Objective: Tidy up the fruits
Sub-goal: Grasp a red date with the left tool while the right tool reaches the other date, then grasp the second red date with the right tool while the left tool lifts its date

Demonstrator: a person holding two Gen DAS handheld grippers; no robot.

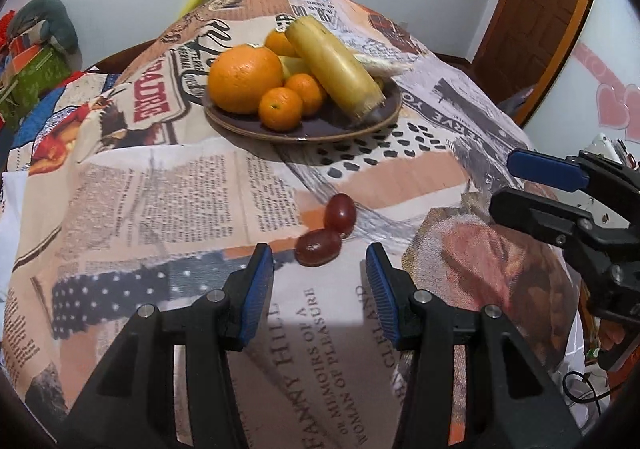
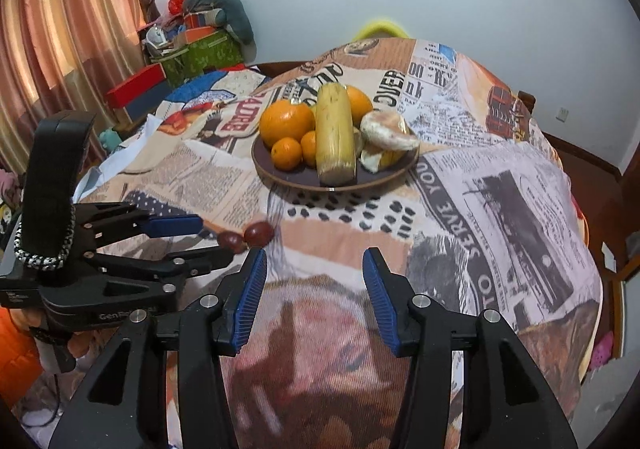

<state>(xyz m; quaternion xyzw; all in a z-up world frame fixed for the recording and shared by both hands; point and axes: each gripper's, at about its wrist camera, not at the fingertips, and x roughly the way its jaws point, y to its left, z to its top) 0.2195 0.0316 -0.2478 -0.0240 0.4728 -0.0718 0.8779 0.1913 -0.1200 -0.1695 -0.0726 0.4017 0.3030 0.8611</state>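
Note:
Two red grapes lie touching on the newspaper-print tablecloth; the nearer grape [image 1: 318, 247] sits just ahead of my left gripper [image 1: 320, 255], the farther grape [image 1: 340, 211] behind it. They also show in the right wrist view [image 2: 258, 233]. My left gripper is open and empty, jaws either side of the near grape's line. My right gripper [image 2: 314, 263] is open and empty, to the right, and shows in the left wrist view [image 1: 516, 185]. A brown plate [image 1: 376, 121] holds a large orange [image 1: 245, 78], small oranges [image 1: 280, 108] and a corn cob [image 1: 334, 65].
The plate [image 2: 280, 173] also holds a round bun [image 2: 388, 131] at its right side. Boxes and cloth [image 2: 196, 41] are piled beyond the table's far left. A wooden door [image 1: 536, 17] stands at the right. The table falls away at its right edge.

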